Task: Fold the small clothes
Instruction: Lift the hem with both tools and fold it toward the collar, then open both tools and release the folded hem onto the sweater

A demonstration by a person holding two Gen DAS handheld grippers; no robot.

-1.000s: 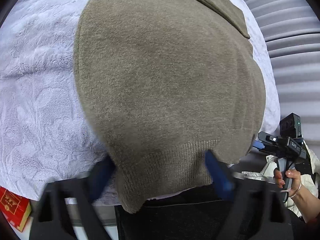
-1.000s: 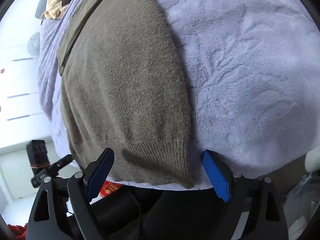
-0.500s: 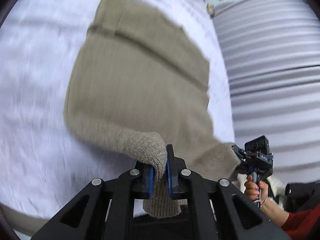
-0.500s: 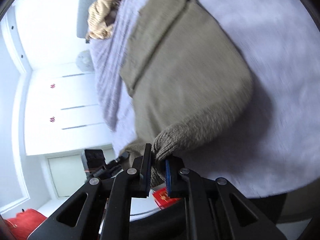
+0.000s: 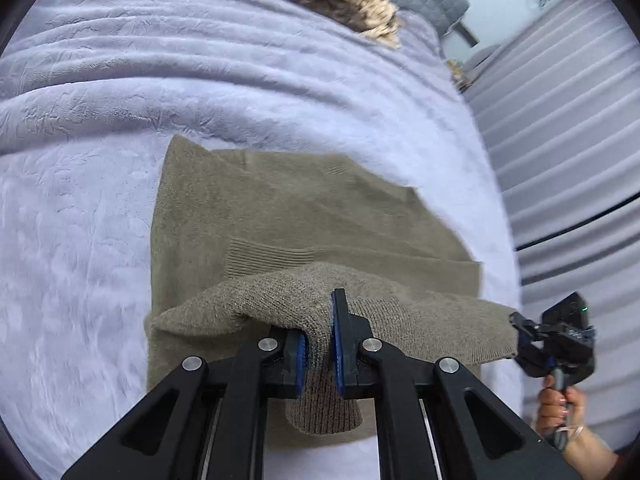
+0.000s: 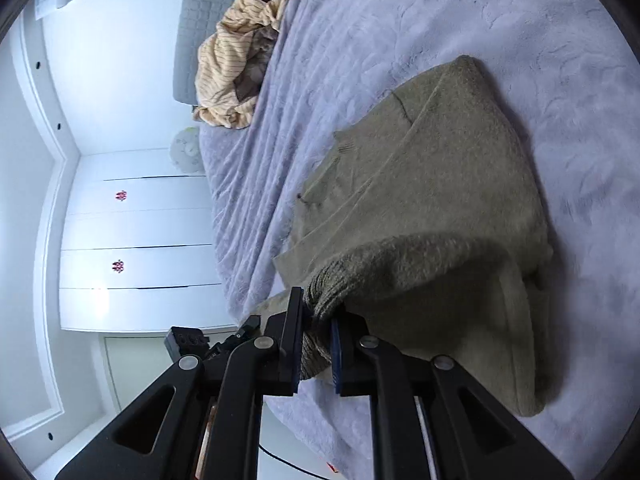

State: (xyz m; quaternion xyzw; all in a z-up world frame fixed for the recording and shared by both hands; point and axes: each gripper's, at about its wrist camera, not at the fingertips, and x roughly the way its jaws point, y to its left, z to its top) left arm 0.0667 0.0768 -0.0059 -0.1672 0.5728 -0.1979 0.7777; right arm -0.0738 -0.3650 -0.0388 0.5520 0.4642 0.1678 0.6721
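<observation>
Left gripper (image 5: 318,344): jaws closed tight on the ribbed hem of the sweater (image 5: 280,224), having just shut on it; a flap of knit hangs below the pads.
Right gripper (image 6: 316,340): likewise just clamped on the hem's other corner, its jaws tight on it.
Sweater: olive knit on the blanket (image 5: 100,128), hem edge lifted and carried over the body; long axis runs away from the grippers.
Writing: none legible.
Right hand (image 5: 560,408): grips its handle at the bed's edge.
Far: striped clothes (image 6: 236,72) heaped near the headboard (image 6: 200,20).
</observation>
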